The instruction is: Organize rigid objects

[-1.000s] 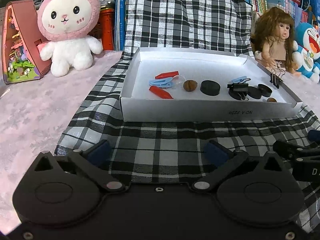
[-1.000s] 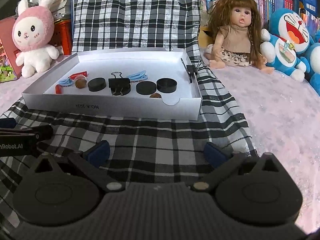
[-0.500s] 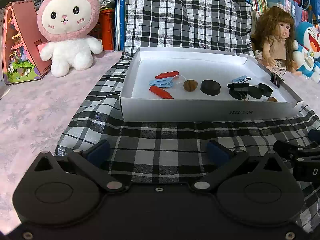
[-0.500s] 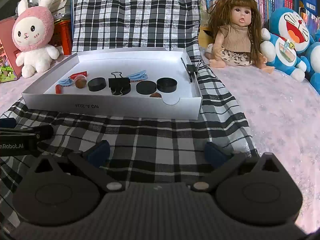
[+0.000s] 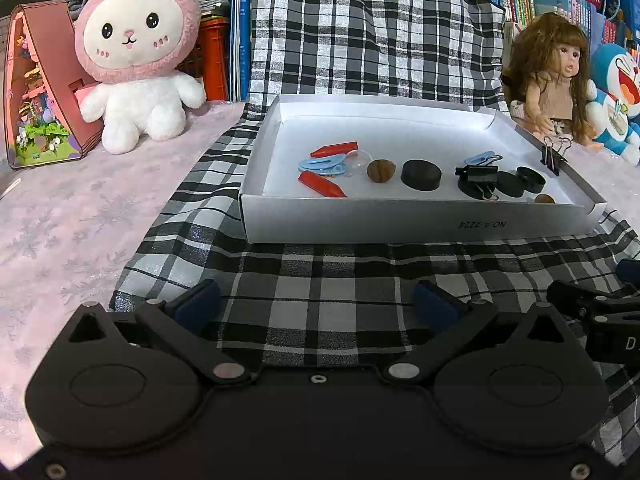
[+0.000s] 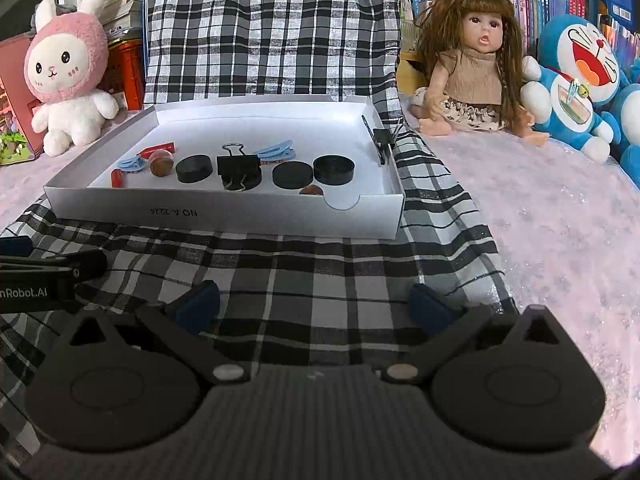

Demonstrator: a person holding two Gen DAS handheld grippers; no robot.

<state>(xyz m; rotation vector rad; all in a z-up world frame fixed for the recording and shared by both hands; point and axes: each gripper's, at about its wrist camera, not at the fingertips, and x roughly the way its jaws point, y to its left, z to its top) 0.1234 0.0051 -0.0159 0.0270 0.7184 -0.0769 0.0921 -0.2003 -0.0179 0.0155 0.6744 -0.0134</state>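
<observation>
Clutter fills a shallow white box that sits on a black-and-white checked cloth, ahead of both grippers. Inside it, from the left wrist view, lie two red pointed pieces, a pale blue clip, a clear dome that is hard to make out against the white floor, a brown nut, a black disc, a black binder clip and more dark discs half hidden behind it. A second brown nut shows only as a sliver above the front wall. Another binder clip is clamped on the box's right wall.

The left gripper hovers over the cloth, short of the box, jaws spread wide and holding nothing. The right gripper hangs likewise beside it, jaws wide and empty. Each gripper's fingers are partly cut off by its own body low in the view.

A pink rabbit plush sits left of the box, a doll to its right, and a blue cat plush is cut off by the frame edge.
</observation>
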